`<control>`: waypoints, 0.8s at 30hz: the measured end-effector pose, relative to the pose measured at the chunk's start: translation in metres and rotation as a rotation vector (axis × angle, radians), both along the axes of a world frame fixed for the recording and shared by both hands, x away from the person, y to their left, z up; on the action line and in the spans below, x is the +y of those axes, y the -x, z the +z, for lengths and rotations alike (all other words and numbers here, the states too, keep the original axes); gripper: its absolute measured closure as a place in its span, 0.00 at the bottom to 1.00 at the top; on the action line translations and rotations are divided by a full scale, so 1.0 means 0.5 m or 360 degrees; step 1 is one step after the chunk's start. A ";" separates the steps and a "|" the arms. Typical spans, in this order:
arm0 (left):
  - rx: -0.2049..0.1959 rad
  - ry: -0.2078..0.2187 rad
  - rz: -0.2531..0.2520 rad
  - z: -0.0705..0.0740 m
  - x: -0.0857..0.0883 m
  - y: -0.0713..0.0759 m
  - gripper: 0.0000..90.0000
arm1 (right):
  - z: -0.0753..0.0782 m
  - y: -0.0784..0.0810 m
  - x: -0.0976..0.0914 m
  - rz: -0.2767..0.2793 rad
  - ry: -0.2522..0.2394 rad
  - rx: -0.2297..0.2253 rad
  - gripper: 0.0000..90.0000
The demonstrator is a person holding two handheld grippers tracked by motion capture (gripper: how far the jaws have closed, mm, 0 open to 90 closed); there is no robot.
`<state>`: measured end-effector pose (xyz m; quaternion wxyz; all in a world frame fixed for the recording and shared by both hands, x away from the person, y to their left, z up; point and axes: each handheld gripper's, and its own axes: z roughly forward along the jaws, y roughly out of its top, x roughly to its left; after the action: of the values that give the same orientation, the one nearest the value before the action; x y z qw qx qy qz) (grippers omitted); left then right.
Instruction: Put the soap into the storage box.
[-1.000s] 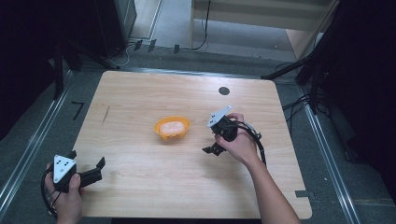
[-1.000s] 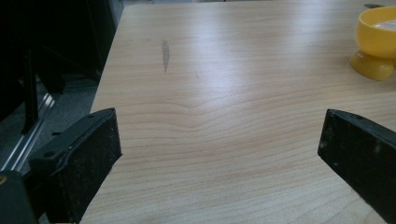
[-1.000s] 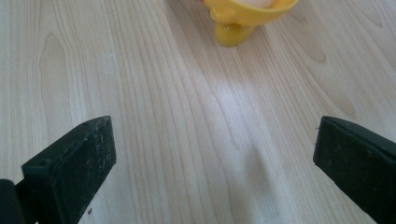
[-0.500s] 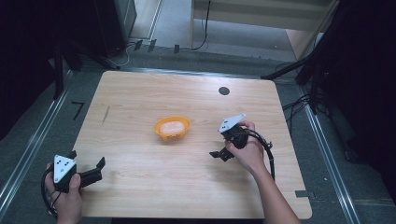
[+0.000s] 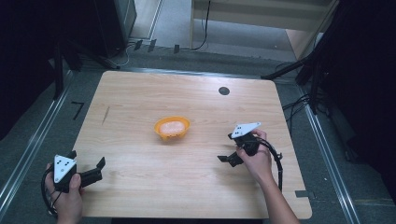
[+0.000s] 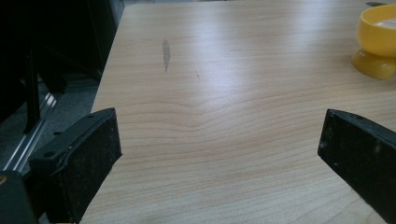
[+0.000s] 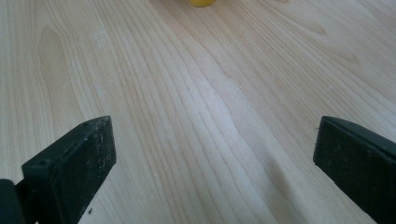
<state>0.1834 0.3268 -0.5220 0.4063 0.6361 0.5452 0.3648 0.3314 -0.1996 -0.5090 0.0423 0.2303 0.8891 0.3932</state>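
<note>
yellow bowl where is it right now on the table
In the high view the yellow bowl stands near the middle of the wooden table, apart from both claws; the right claw is nearer, and the left claw sits by the near left corner.

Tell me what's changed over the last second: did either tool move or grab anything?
The right tool drew back from beside the yellow bowl toward the person's edge of the table, jaws open and holding nothing. The left tool stayed at the near left corner, open. The bowl, with something pale inside, did not move.
</note>
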 end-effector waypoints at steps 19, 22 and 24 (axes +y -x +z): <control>-0.0001 0.0002 0.0006 0.000 0.000 0.000 0.00 | -0.015 0.057 -0.095 -0.0244 -0.0129 -0.0073 0.00; 0.0000 -0.0002 0.0000 0.000 0.000 0.000 0.00 | -0.019 0.066 -0.109 -0.0282 -0.0143 -0.0071 0.00; 0.0001 -0.0010 -0.0002 0.000 -0.001 0.000 0.00 | -0.023 0.072 -0.121 -0.0305 -0.0143 -0.0074 0.00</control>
<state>0.1833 0.3264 -0.5220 0.4043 0.6378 0.5439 0.3660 0.2953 -0.2602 -0.5203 0.0899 0.3068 0.8432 0.4322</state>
